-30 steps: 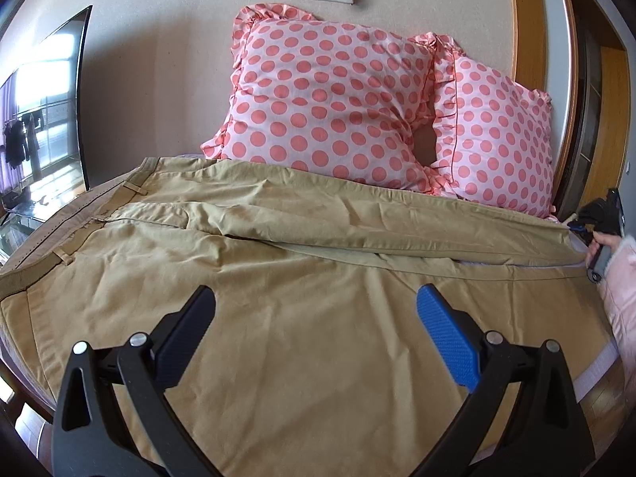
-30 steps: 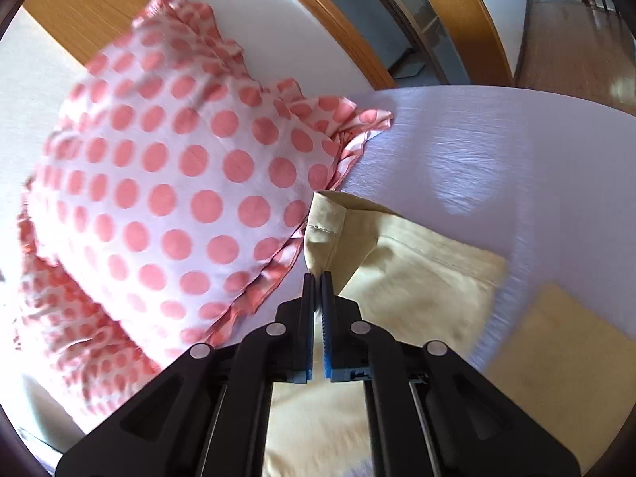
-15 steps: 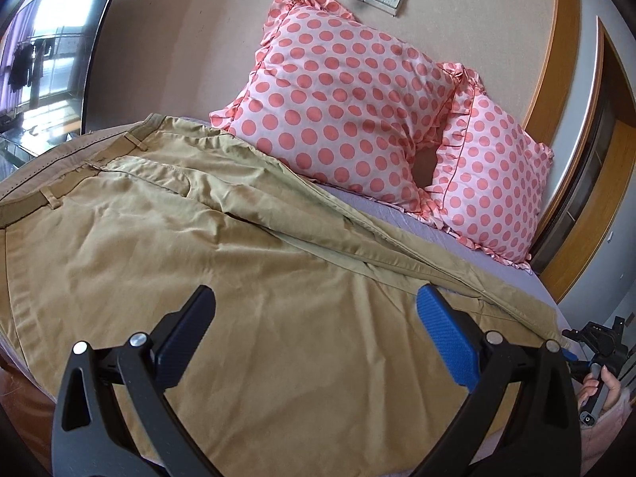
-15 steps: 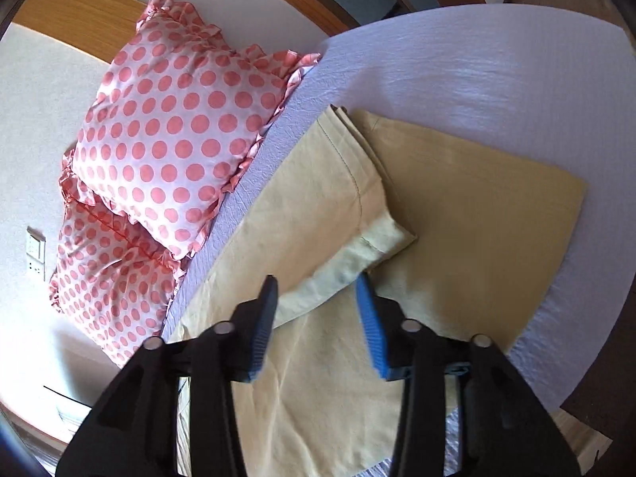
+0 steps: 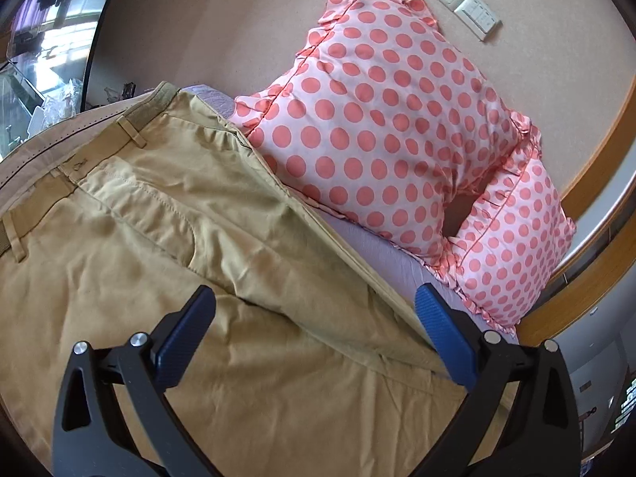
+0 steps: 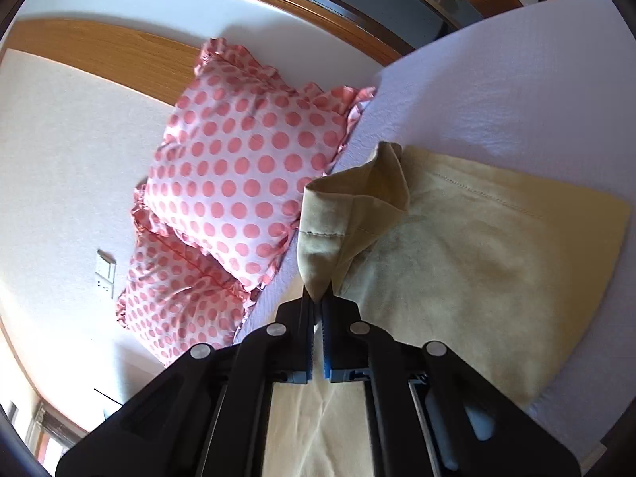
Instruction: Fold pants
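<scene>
A: What changed at the bottom of the right wrist view?

B: The right gripper [image 6: 318, 298], spread wide 0.5 s ago, now pinches the pants [image 6: 457, 270] by the far leg's cuff [image 6: 322, 230] at frame centre, lifting it.

A: And the left gripper [image 5: 314, 338]?

B: Jaws apart, holding nothing, over the thigh area. Beyond sit 2 pillows [image 5: 381, 127]. Folding has likely begun.

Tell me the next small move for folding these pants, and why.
Probably carry the pinched leg hem toward the waistband: the right gripper is shut on it and has it raised, while the left gripper hangs open above the spread pants.
</scene>
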Action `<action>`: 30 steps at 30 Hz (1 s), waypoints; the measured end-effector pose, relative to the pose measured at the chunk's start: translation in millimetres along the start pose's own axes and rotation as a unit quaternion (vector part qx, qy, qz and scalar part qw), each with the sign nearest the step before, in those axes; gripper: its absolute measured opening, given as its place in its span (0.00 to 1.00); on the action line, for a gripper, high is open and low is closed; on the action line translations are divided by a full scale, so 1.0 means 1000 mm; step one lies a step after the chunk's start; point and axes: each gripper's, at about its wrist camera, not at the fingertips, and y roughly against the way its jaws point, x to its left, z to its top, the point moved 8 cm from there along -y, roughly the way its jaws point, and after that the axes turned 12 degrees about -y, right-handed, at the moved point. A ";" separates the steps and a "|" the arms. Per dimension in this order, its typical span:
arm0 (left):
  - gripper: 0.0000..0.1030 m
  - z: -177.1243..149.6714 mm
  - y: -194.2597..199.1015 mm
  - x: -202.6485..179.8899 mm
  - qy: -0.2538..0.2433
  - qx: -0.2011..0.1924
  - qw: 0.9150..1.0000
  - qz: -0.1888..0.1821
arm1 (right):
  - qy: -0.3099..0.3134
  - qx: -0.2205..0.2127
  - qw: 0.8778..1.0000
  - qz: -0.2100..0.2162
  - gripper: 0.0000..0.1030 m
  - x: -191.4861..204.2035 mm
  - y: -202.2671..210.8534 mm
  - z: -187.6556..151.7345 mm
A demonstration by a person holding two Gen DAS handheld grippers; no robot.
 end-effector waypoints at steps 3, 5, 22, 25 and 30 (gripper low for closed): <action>0.85 0.022 -0.038 0.010 0.010 0.030 0.999 0.035 | 0.007 0.001 1.000 0.011 0.03 0.002 0.008 -0.002; 0.82 0.037 -0.065 0.022 0.006 0.051 0.996 0.077 | 0.009 0.001 1.000 0.017 0.03 0.003 0.010 -0.002; 0.10 0.048 0.004 0.045 -0.023 -0.012 0.993 0.112 | 0.036 -0.041 0.998 0.019 0.03 0.008 0.033 0.018; 0.12 -0.006 0.081 0.042 -0.034 -0.040 0.994 0.098 | 0.030 -0.059 0.998 0.002 0.03 -0.005 0.051 0.027; 0.13 -0.098 0.131 0.053 -0.030 -0.033 0.993 0.113 | 0.002 -0.061 0.997 -0.039 0.03 -0.034 0.058 0.025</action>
